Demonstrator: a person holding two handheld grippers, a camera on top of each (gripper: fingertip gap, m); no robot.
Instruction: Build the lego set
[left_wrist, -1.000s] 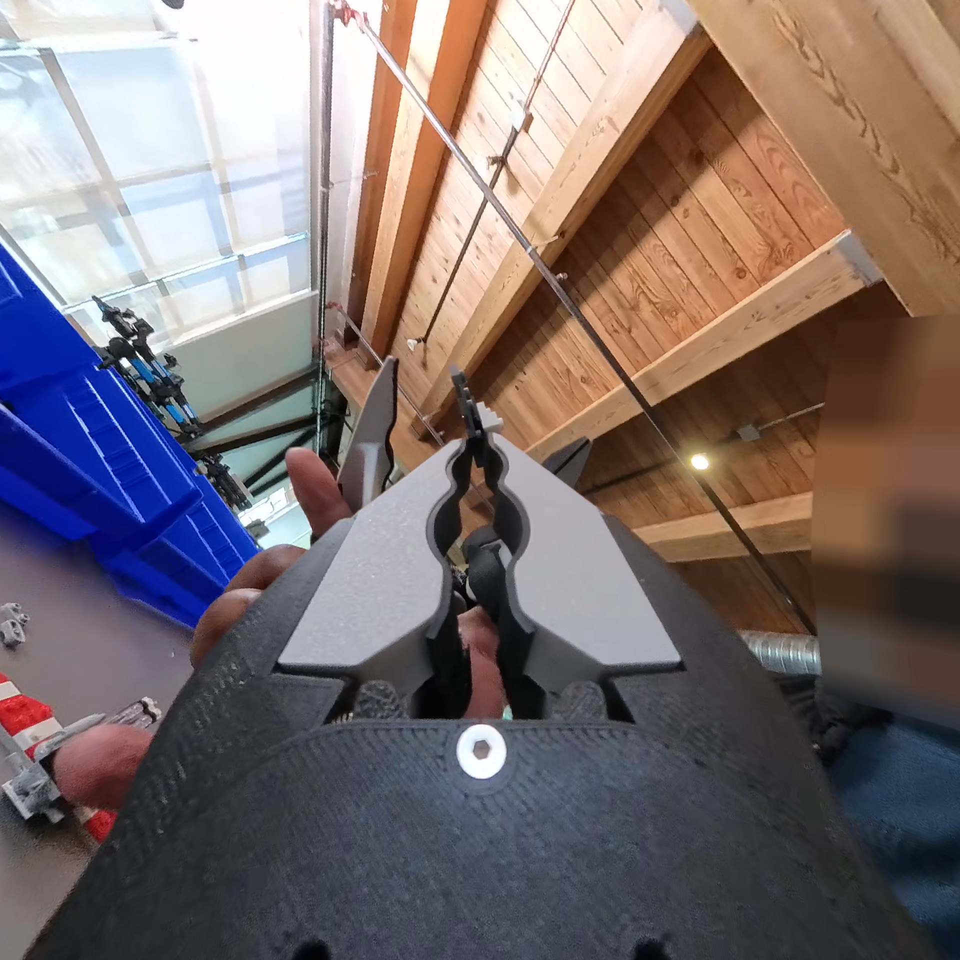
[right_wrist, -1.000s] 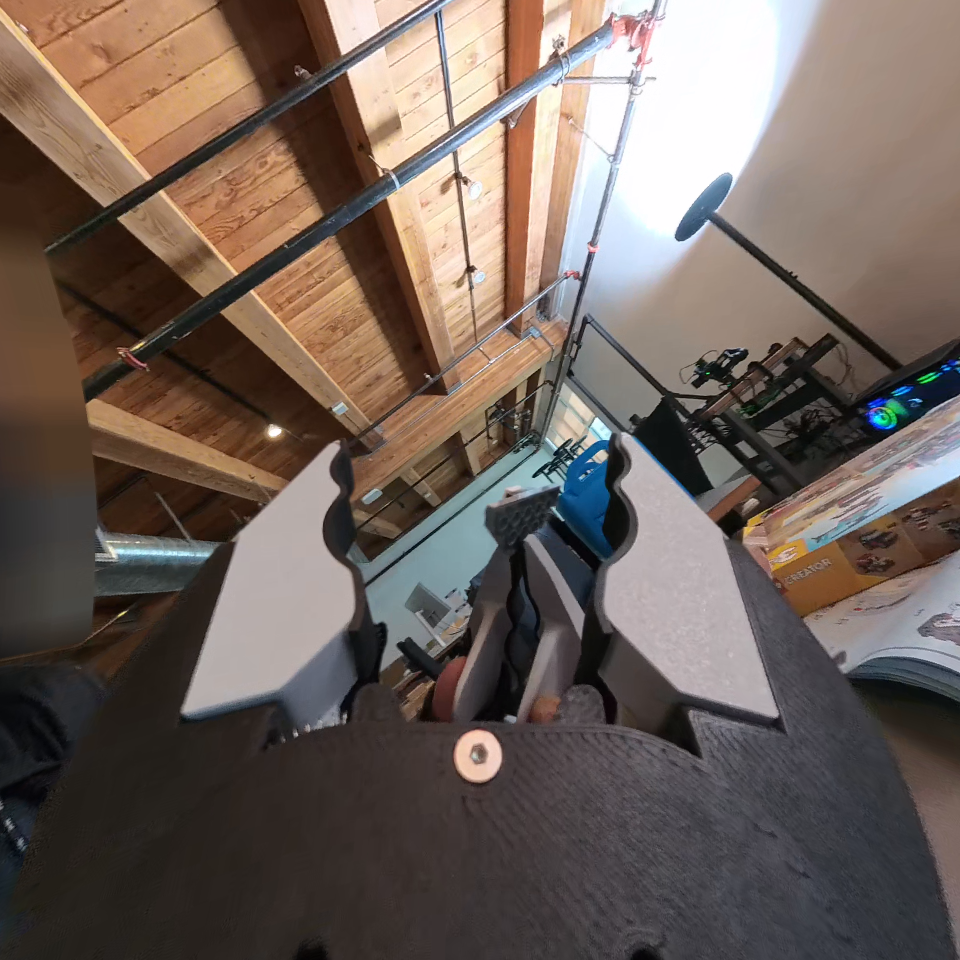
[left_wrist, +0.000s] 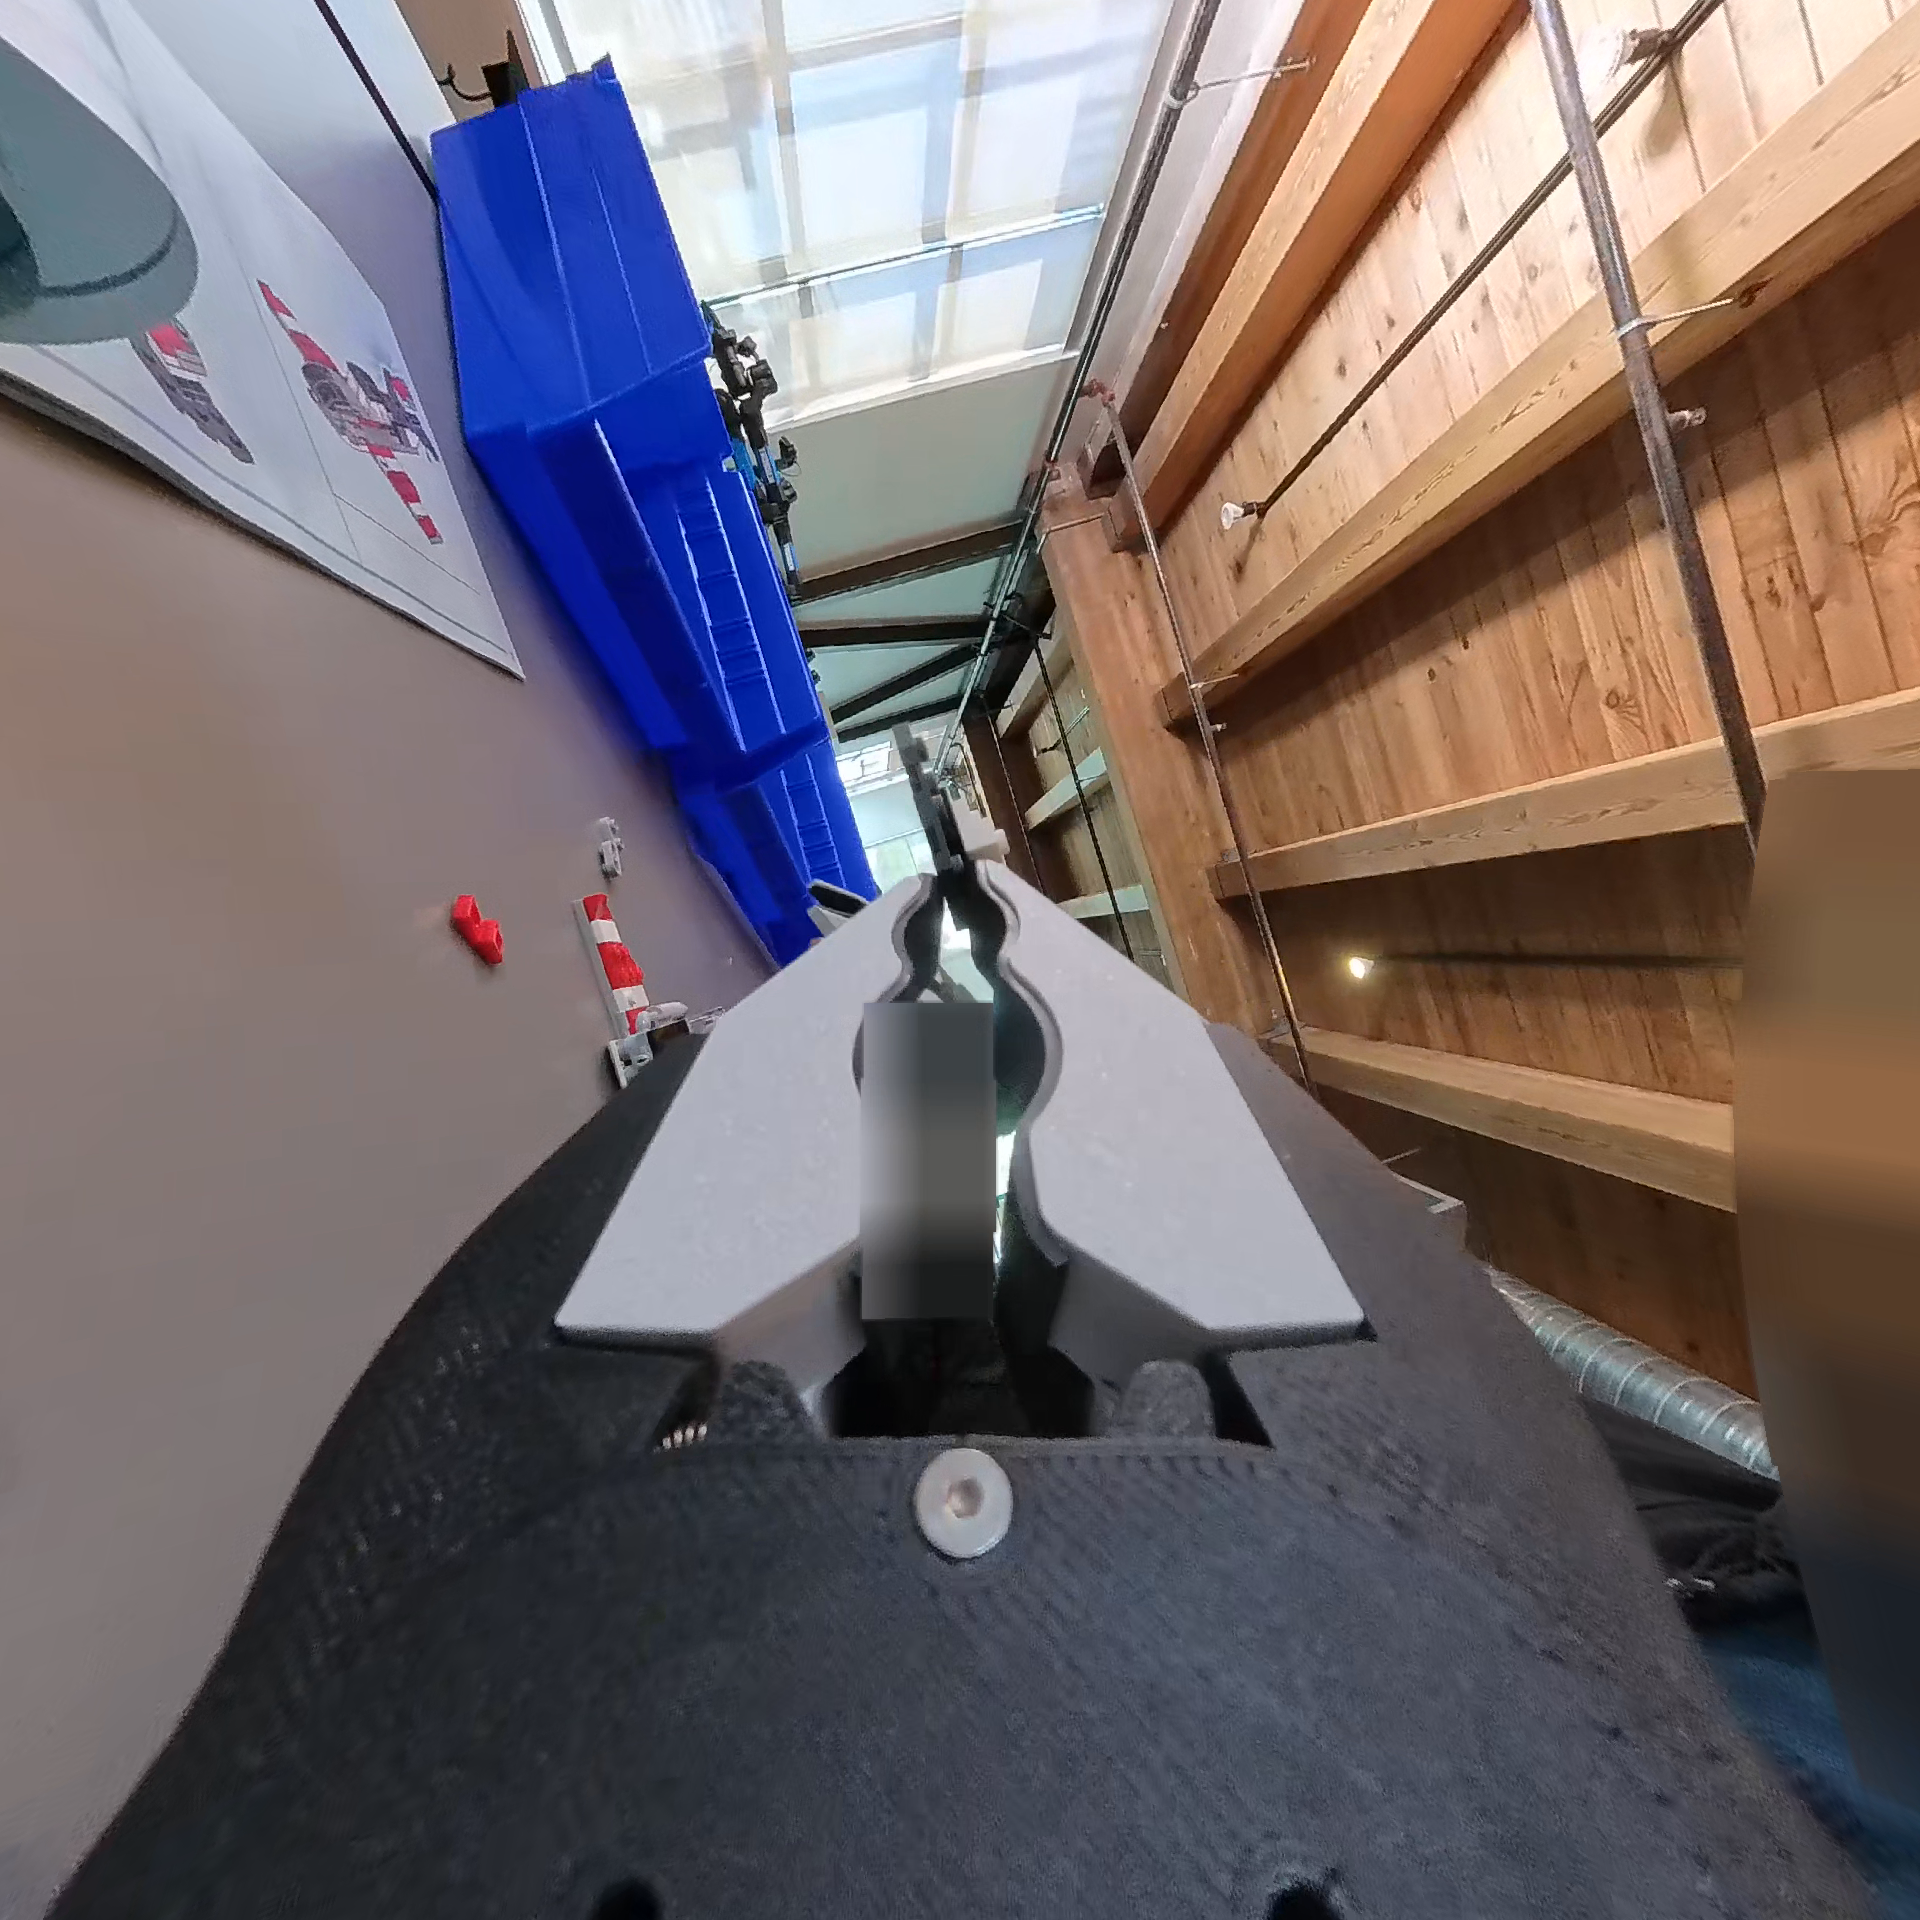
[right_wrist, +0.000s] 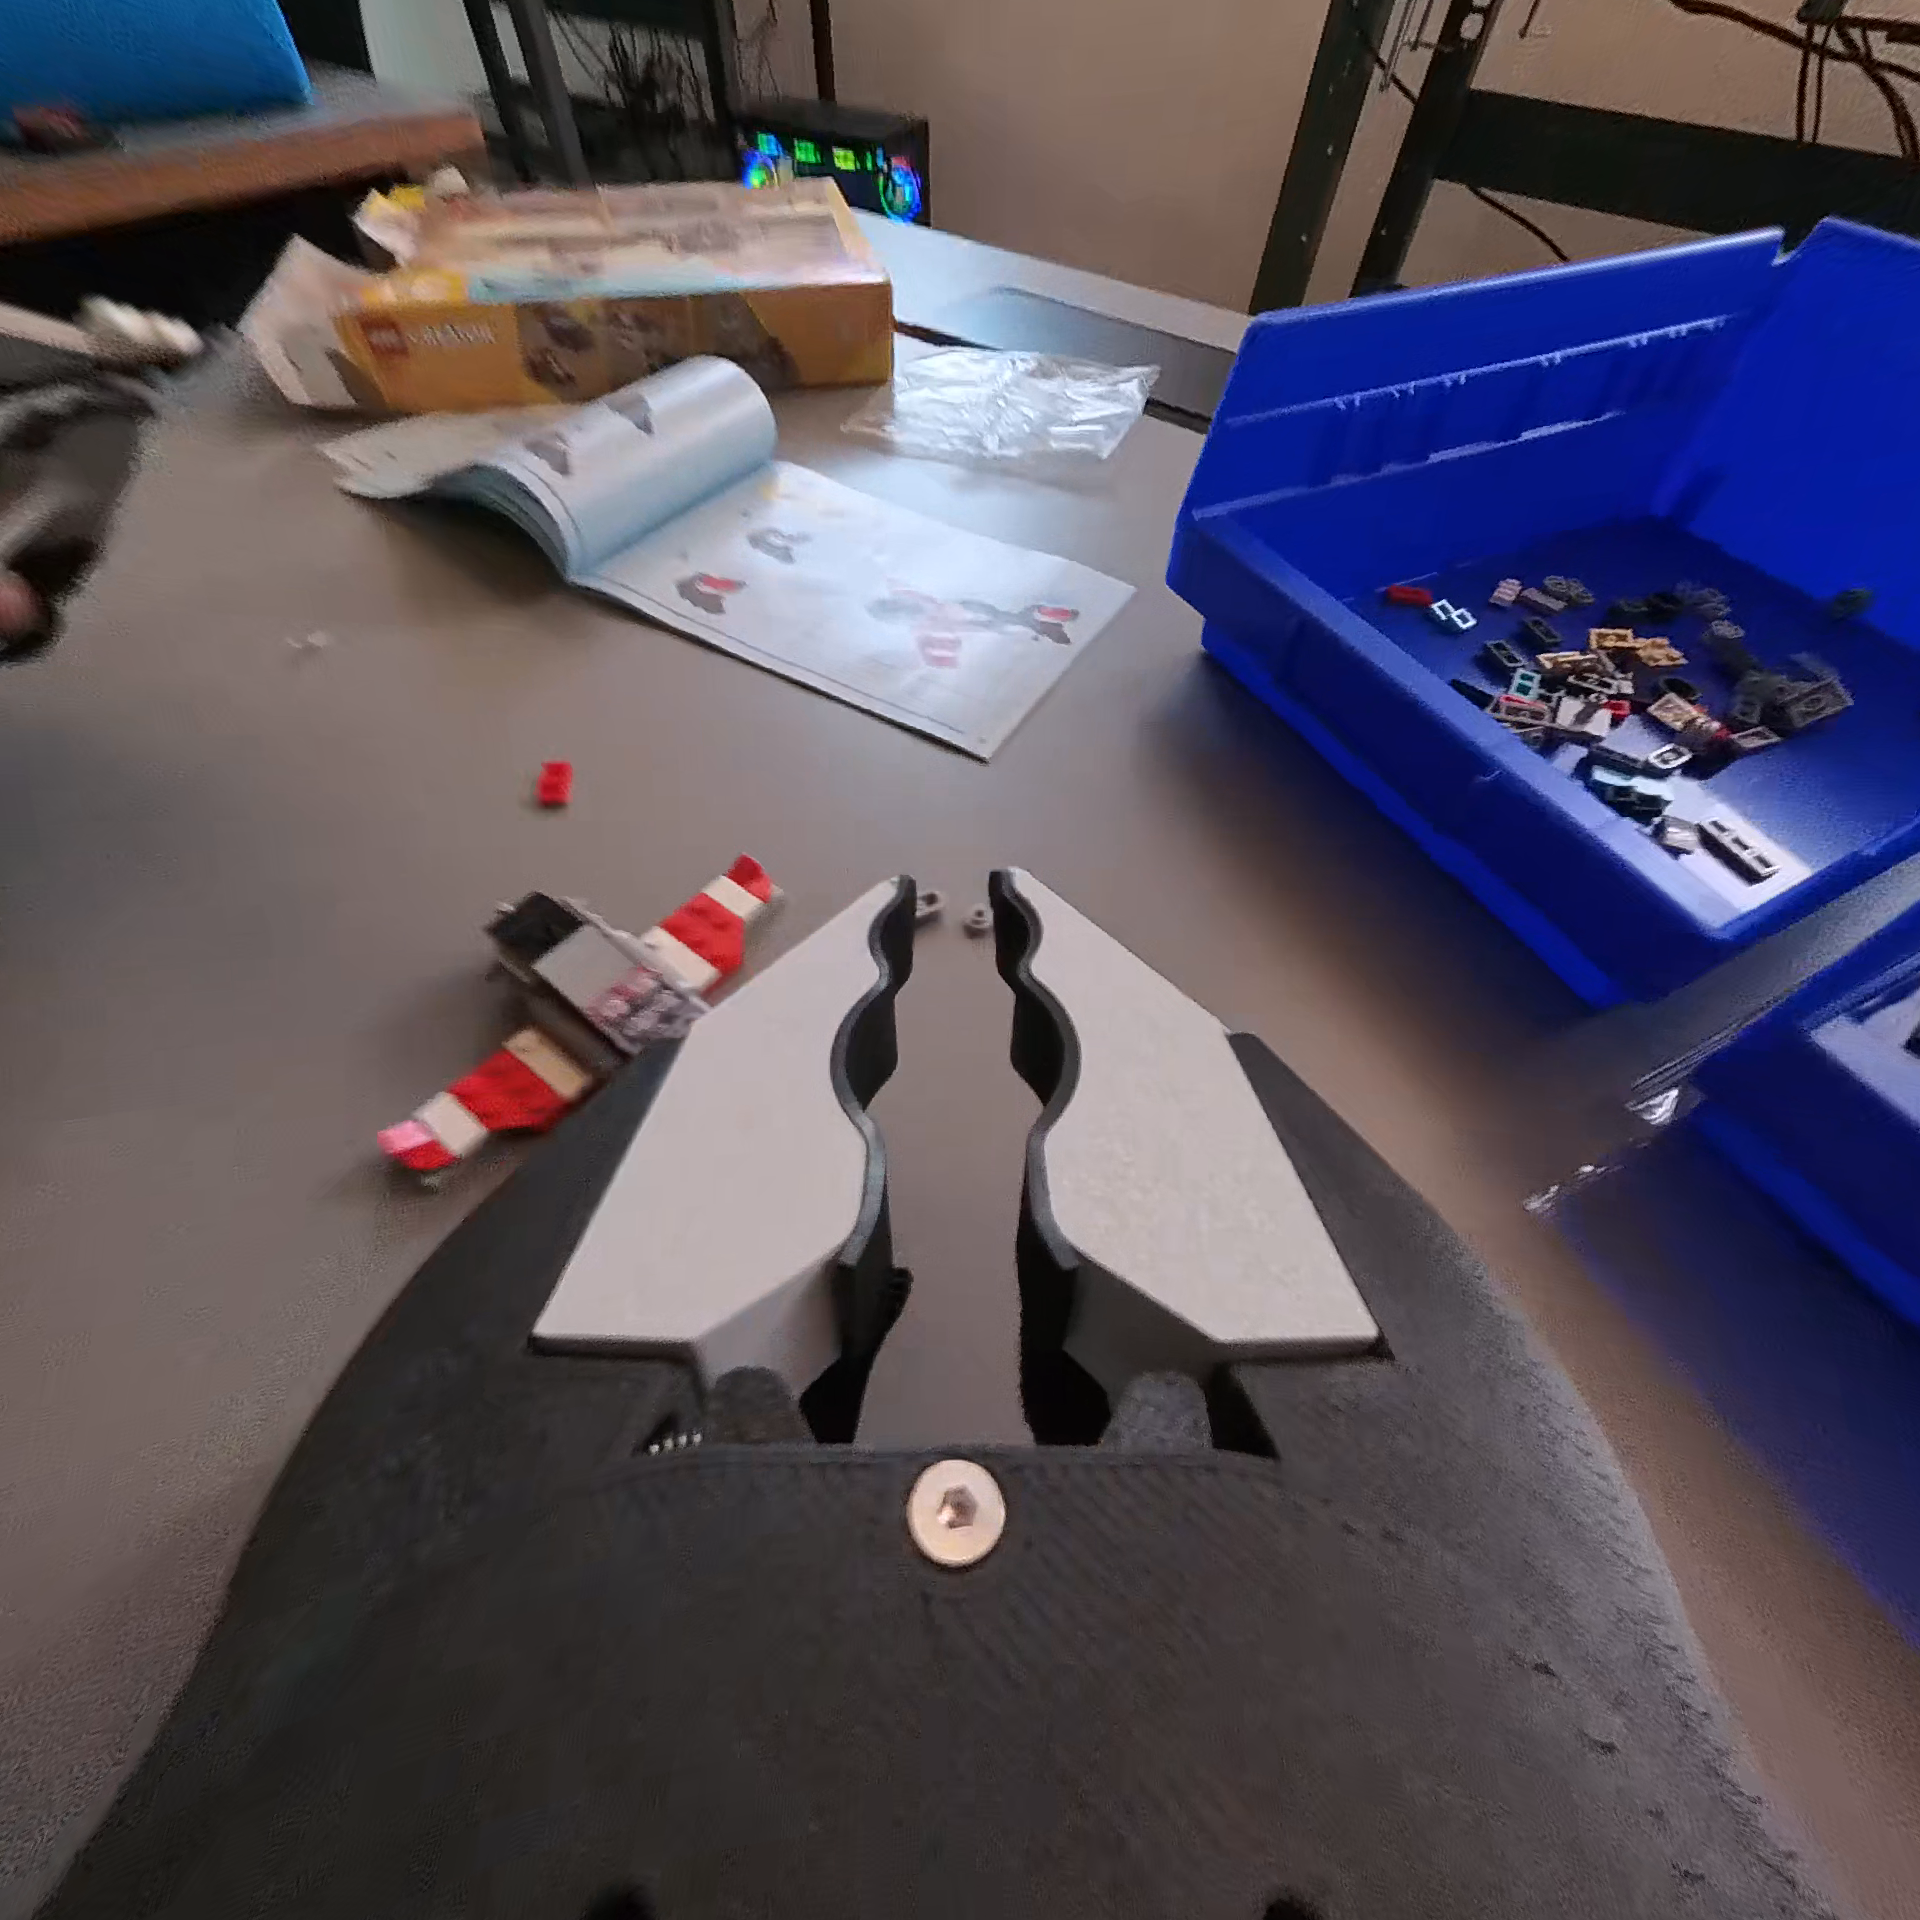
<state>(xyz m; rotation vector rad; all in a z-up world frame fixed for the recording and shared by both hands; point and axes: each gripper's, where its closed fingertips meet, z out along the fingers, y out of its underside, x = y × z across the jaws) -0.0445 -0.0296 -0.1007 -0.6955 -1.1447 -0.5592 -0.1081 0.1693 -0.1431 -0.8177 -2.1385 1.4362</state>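
Two tiny grey pieces (right_wrist: 954, 910) sit at my parted, empty right claw (right_wrist: 948, 902); left claw (left_wrist: 951, 896) grips something dark, unidentifiable; clumsy closing could flick them.

This looks like a workshop or lab room. A big grey table (right_wrist: 260, 935) holds a blue bin (right_wrist: 1455, 499) full of little toy bricks (right_wrist: 1621, 686) at 2 o'clock. An open picture booklet (right_wrist: 831, 582) and a yellow toy box (right_wrist: 623, 312) lie at 12 o'clock. Behind them stand dark metal racks (right_wrist: 1320, 145) and a computer with glowing lights (right_wrist: 831, 156). Overhead is a wooden ceiling (left_wrist: 1507, 623) with thick beams, metal pipes (left_wrist: 1662, 416) and a large window (left_wrist: 883, 187).
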